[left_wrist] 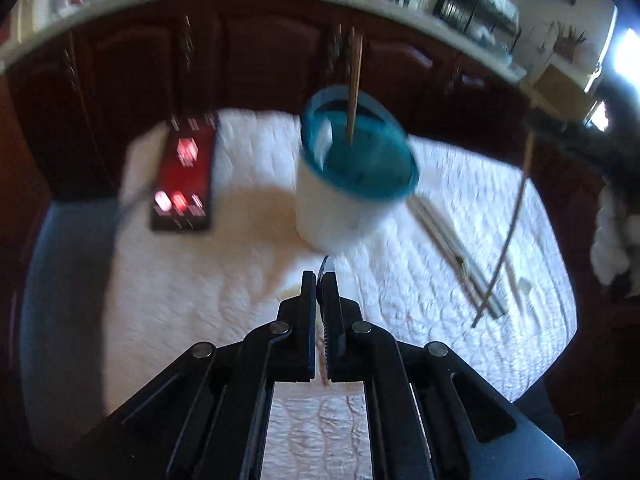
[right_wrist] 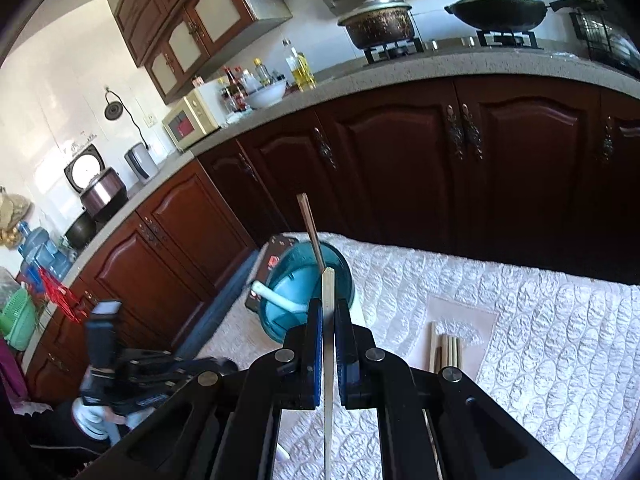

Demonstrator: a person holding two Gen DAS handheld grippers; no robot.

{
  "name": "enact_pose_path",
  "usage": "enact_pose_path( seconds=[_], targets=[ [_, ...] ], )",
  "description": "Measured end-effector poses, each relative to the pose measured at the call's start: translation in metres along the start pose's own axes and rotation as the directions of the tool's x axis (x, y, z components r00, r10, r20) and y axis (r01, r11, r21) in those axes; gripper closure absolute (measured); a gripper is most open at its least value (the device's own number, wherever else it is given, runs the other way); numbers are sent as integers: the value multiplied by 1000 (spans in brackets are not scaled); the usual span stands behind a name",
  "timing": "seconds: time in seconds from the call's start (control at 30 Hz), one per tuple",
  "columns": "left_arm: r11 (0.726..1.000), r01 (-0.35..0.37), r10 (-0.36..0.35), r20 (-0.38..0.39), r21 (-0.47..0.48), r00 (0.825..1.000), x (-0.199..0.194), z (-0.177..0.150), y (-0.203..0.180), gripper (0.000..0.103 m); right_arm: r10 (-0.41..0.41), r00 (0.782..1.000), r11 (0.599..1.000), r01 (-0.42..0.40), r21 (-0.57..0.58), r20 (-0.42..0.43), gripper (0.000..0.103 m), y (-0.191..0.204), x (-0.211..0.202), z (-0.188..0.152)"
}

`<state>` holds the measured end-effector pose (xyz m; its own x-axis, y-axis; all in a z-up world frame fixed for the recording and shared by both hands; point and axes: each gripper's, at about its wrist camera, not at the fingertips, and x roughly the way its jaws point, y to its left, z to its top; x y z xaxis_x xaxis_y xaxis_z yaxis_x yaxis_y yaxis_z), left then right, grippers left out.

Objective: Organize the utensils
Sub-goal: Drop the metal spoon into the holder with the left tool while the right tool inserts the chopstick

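A white cup with a teal inside (left_wrist: 352,184) stands on the white quilted cloth (left_wrist: 200,300); it also shows in the right wrist view (right_wrist: 296,300). One chopstick (left_wrist: 355,80) and a white spoon (right_wrist: 276,298) stand in it. My right gripper (right_wrist: 328,312) is shut on a chopstick (right_wrist: 328,360) and holds it just above the cup's near rim. That chopstick shows hanging at the right in the left wrist view (left_wrist: 516,216). My left gripper (left_wrist: 319,280) is shut on a thin dark utensil (left_wrist: 325,268), just in front of the cup. Several chopsticks (left_wrist: 452,248) lie on the cloth right of the cup.
A black and red box (left_wrist: 184,176) lies on the cloth left of the cup. Dark wooden cabinets (right_wrist: 420,168) and a grey counter (right_wrist: 440,68) with pots stand behind the table. The cloth's edges drop off on the left and far sides.
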<state>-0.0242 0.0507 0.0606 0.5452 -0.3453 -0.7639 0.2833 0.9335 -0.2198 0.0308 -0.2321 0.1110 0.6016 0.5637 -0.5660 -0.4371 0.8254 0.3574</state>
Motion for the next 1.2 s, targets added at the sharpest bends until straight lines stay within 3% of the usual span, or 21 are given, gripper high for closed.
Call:
enact_pose_path(
  seconds=[0.1, 0.2, 0.37, 0.5, 0.73, 0.93, 1.07, 1.2],
  targets=[
    [1000, -21, 20, 82, 8, 996, -34, 23, 6, 102, 16, 999, 1000, -16, -1, 44, 98, 7, -5, 14],
    [997, -75, 72, 179, 14, 981, -59, 50, 6, 101, 12, 995, 1000, -11, -15, 98, 98, 15, -8, 33],
    [982, -185, 162, 308, 47, 937, -73, 93, -1, 101, -20, 982, 999, 27, -32, 187, 98, 28, -6, 65],
    [958, -270, 220, 358, 95, 907, -64, 120, -12, 101, -51, 968, 997, 64, -47, 247, 98, 36, 1, 88],
    [893, -391, 300, 354, 222, 886, -11, 135, -40, 101, -134, 949, 982, 165, -89, 287, 98, 43, 41, 105],
    [830, -464, 352, 355, 310, 866, 32, 126, -62, 101, -157, 959, 978, 184, -97, 235, 98, 33, 76, 95],
    [817, -465, 365, 317, 342, 875, 50, 116, -64, 101, -135, 979, 987, 147, -71, 152, 98, 20, 91, 83],
    [826, -436, 363, 255, 356, 896, 68, 110, -62, 101, -128, 988, 989, 134, -66, 87, 98, 12, 106, 71]
  ],
)
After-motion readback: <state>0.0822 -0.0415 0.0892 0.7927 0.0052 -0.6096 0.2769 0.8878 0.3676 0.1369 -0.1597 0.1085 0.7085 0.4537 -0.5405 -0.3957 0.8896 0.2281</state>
